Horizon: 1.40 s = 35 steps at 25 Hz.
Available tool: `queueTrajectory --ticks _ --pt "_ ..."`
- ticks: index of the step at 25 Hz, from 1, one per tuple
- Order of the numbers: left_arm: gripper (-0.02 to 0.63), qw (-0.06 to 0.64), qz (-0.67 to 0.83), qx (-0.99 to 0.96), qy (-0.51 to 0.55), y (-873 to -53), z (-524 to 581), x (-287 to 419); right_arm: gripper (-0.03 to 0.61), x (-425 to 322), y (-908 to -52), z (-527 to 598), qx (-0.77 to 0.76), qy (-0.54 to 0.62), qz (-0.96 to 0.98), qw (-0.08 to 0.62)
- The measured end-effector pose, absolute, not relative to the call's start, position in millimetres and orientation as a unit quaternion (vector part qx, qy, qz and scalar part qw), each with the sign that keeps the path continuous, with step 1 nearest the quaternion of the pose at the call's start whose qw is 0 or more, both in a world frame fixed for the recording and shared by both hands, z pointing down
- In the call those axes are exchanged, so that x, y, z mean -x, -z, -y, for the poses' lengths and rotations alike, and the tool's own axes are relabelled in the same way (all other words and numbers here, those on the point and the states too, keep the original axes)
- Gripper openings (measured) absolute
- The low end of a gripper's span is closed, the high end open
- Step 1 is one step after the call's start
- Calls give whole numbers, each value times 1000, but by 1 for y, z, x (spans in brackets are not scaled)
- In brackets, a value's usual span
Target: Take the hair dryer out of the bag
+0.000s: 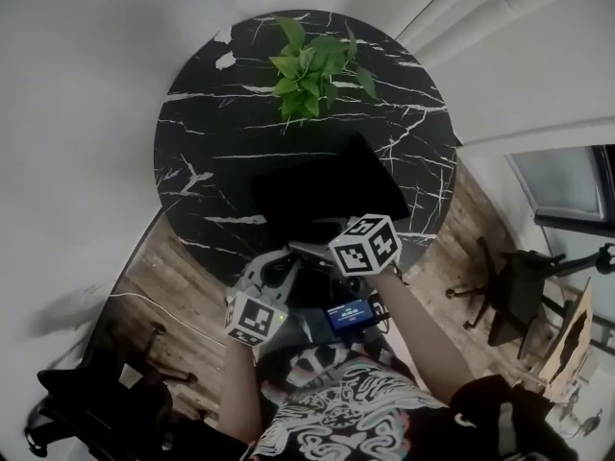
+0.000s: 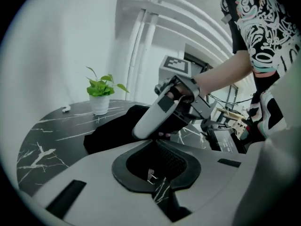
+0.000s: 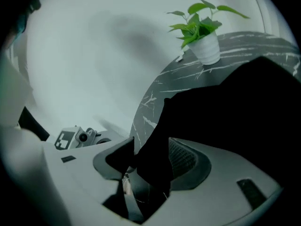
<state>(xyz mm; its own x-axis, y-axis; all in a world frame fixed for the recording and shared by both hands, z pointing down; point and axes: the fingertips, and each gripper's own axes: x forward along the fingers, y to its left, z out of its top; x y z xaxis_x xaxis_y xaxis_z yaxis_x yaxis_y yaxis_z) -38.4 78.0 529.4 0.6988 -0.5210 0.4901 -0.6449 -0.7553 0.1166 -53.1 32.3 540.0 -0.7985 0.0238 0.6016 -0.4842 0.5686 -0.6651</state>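
Note:
A black fabric bag (image 1: pixel 322 195) lies on the round black marble table (image 1: pixel 211 142), towards its near edge. No hair dryer shows in any view. My right gripper (image 3: pixel 150 173) is open, and a corner of the bag (image 3: pixel 244 112) hangs between its jaws. In the left gripper view, that right gripper (image 2: pixel 141 133) points down at the near end of the bag (image 2: pixel 113 131), with a hand behind it. My left gripper (image 2: pixel 157 192) is shut, with nothing clearly between its jaws, and sits low at the table's near edge, left of the right gripper (image 1: pixel 312 250).
A potted green plant (image 1: pixel 312 65) stands at the far side of the table, with a small white scrap (image 1: pixel 226 60) to its left. A dark chair (image 1: pixel 514 286) stands on the wooden floor at right, and another (image 1: pixel 86 401) at lower left. A small screen device (image 1: pixel 348 313) sits at the person's waist.

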Motion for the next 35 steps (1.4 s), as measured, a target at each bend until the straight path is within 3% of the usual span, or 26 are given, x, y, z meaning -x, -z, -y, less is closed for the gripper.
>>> queueTrajectory --ticks 3,8,12,15,27,35 --pt "29 109 308 -914 -242 -531 -83 35 187 54 -552 -33 -141 -489 812 285" --pt "28 98 295 -917 -251 -532 -85 32 178 50 -571 -34 -138 -476 792 355" --pt "26 97 290 -916 -258 -536 -84 32 32 52 -578 -39 -125 -454 792 388" --pt "28 107 291 -917 -250 -537 -82 33 23 50 -577 -38 -129 -439 797 395" --pt "71 171 343 -896 -226 -549 -64 60 21 23 -555 -13 -184 -424 813 353" --pt "96 190 366 -867 -279 -575 -41 68 21 9 -524 8 -215 -419 835 285"
